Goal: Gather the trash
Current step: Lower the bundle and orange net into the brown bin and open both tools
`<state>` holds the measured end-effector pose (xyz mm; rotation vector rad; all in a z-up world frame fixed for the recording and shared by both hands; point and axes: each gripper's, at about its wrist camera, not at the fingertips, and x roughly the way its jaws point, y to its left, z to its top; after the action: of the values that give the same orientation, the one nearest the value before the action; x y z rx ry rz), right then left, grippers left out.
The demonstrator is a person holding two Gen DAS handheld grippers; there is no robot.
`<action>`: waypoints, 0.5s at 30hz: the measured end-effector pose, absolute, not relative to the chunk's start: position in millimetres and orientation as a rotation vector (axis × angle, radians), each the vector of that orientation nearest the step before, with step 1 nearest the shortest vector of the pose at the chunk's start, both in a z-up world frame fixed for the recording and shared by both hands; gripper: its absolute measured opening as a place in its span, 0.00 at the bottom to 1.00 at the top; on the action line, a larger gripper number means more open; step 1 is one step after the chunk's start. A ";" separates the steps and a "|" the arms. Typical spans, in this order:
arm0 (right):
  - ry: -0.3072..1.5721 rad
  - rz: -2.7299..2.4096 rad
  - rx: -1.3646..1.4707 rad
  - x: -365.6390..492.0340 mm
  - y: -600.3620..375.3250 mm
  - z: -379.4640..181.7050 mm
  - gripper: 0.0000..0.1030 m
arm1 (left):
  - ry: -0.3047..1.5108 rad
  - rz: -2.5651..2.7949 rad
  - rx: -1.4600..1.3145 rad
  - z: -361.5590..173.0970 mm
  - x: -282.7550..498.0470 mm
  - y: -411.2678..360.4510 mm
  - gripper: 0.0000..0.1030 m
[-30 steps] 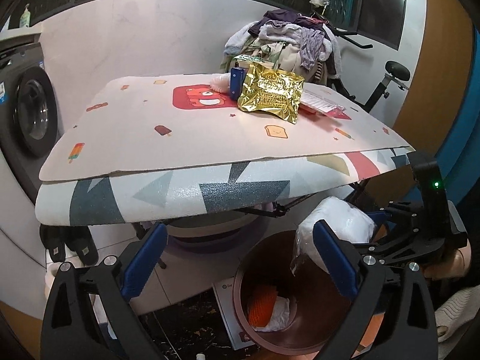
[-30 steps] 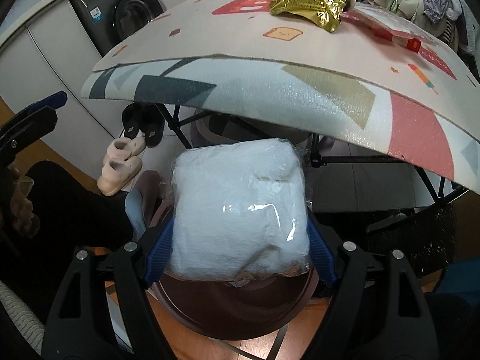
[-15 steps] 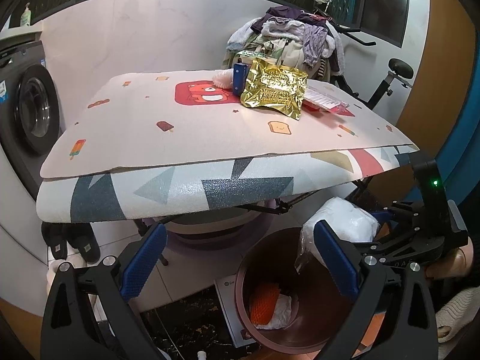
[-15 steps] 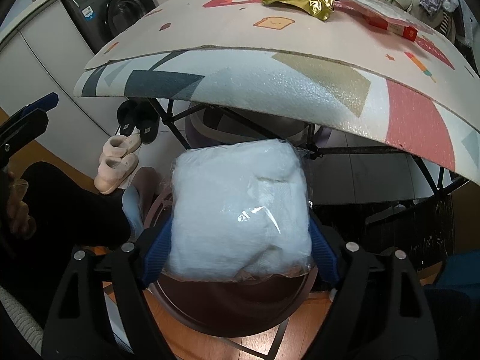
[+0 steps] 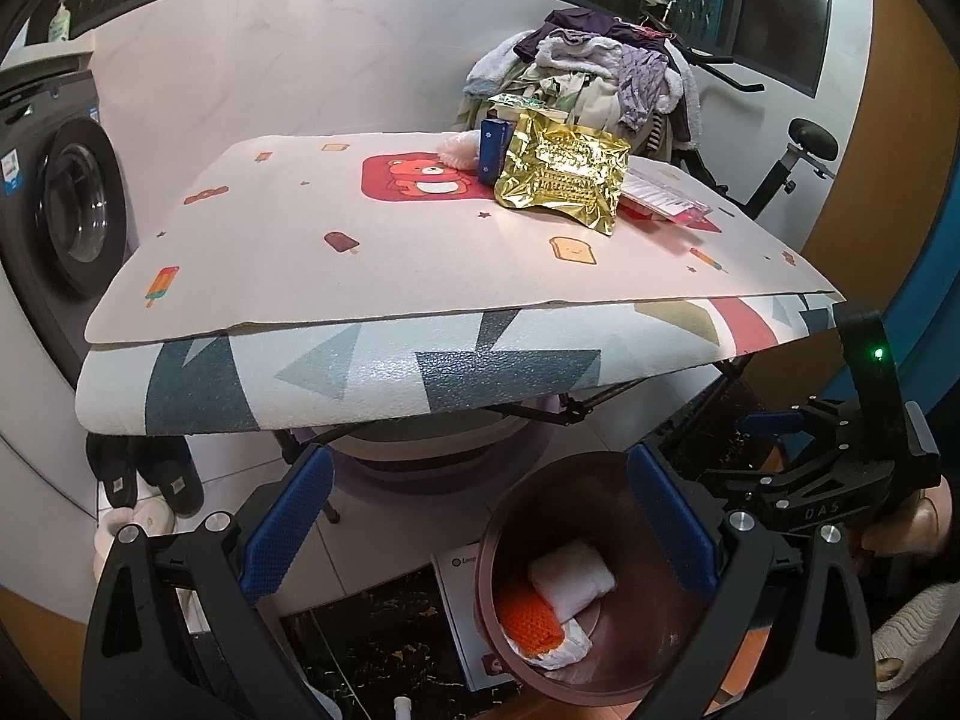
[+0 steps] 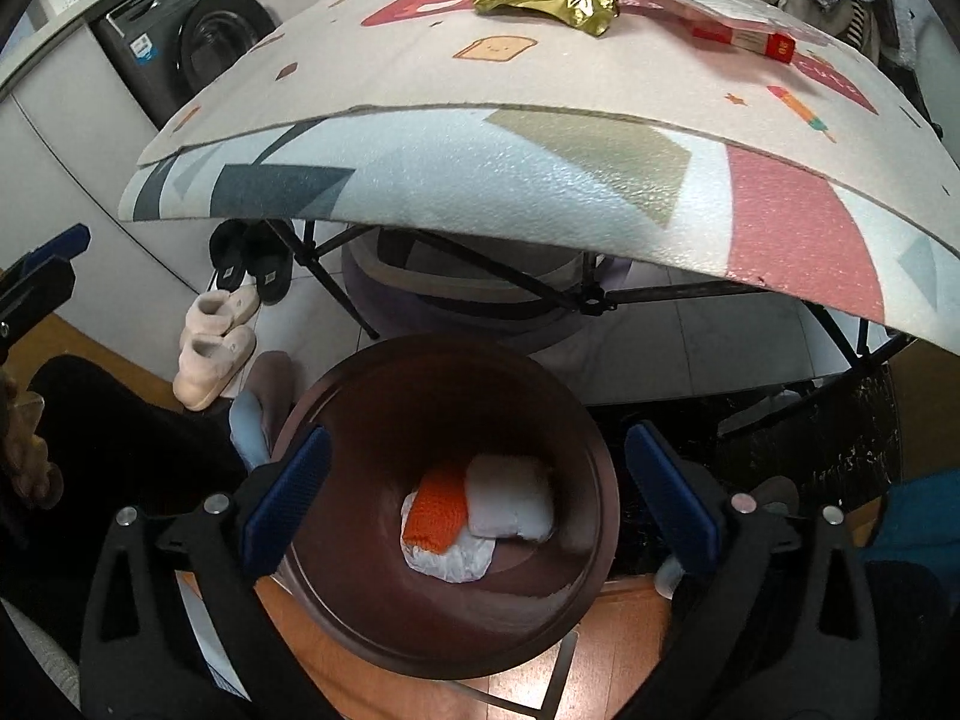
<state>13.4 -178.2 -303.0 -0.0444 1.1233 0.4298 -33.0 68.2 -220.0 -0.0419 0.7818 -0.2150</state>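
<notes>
A brown round bin [image 6: 456, 618] stands on the floor under the table's front edge. At its bottom lie a white plastic-wrapped pack [image 6: 510, 498], an orange item [image 6: 438, 510] and a white crumpled wrapper [image 6: 450, 564]. My right gripper [image 6: 480, 504] hovers over the bin's mouth, its jaws opening wide with nothing between them. My left gripper [image 5: 480, 522] is open and empty beside the bin [image 5: 516, 516]. On the table, a gold foil bag [image 5: 564, 174], a blue box [image 5: 495, 147] and a red-and-white flat pack [image 5: 660, 195] lie at the far side.
The padded table [image 5: 300, 252] overhangs the bin. A washing machine [image 5: 54, 204] stands at left, slippers [image 6: 240, 294] on the floor beneath. Clothes [image 5: 600, 78] are piled behind the table. A person's hand [image 5: 918, 516] holds the right gripper at the right edge.
The right gripper's jaws spread and let go of the white wrapped pack, which dropped into the bin beside the orange item. The left gripper stayed put.
</notes>
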 end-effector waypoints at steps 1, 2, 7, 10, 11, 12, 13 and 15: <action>1.122 0.428 -0.042 13.6 -178.8 -302.6 0.94 | 0.783 -0.214 -0.042 -220.1 -32.7 68.4 0.94; 1.118 0.425 -0.038 13.7 -179.8 -301.7 0.94 | 0.784 -0.212 -0.041 -220.3 -32.5 68.6 0.94; 1.098 0.410 -0.030 14.0 -183.5 -297.5 0.94 | 0.791 -0.202 -0.042 -221.2 -31.1 69.5 0.94; 1.083 0.402 -0.023 13.5 -185.1 -294.2 0.94 | 0.796 -0.195 -0.044 -222.0 -30.6 69.9 0.94; 1.076 0.398 -0.018 13.6 -186.3 -292.7 0.94 | 0.797 -0.193 -0.045 -222.1 -30.7 70.0 0.94; 1.069 0.392 -0.015 13.7 -187.9 -291.2 0.94 | 0.798 -0.192 -0.045 -222.2 -30.5 70.1 0.94; 1.063 0.386 -0.010 14.2 -189.4 -289.8 0.94 | 0.799 -0.192 -0.045 -222.6 -30.5 70.2 0.94; 1.058 0.380 0.000 14.6 -192.1 -288.3 0.94 | 0.801 -0.191 -0.043 -223.1 -30.5 70.0 0.94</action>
<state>14.6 -192.1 -288.3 0.0004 1.0580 0.3797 -30.5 70.0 -223.1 -0.0433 0.8010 -0.1905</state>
